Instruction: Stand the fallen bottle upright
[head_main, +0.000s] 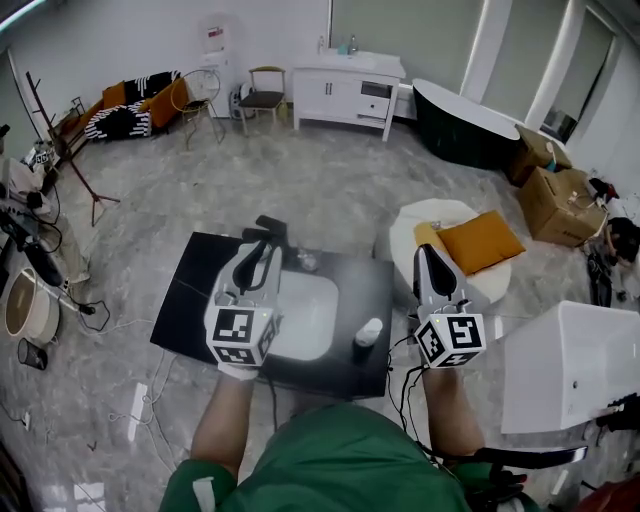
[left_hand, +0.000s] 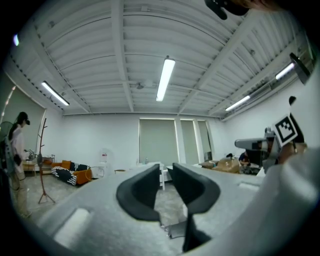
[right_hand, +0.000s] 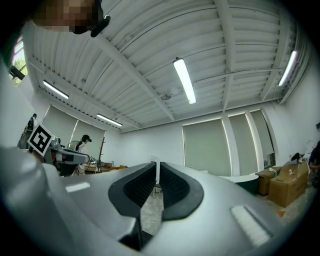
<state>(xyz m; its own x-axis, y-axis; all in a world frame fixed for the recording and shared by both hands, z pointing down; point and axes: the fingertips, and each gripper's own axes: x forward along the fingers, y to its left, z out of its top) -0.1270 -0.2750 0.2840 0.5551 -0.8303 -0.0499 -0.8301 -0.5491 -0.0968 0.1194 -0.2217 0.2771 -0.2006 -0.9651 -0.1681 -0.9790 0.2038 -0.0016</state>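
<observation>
Now only the head view catches the bottle (head_main: 368, 334), upright near the counter's (head_main: 190, 300) front right corner beside the basin (head_main: 312, 322); left gripper (head_main: 268, 232) jaws narrowly apart, right gripper (head_main: 424, 252) jaws nearly closed.

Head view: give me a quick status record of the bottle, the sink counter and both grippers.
bottle: upright on the black countertop, just right of the white basin
left gripper: held above the basin's left side, jaws a narrow gap apart, empty
right gripper: held beside the countertop's right edge, jaws almost together, empty
contact with bottle: none
task state: bottle appears already stood up
</observation>
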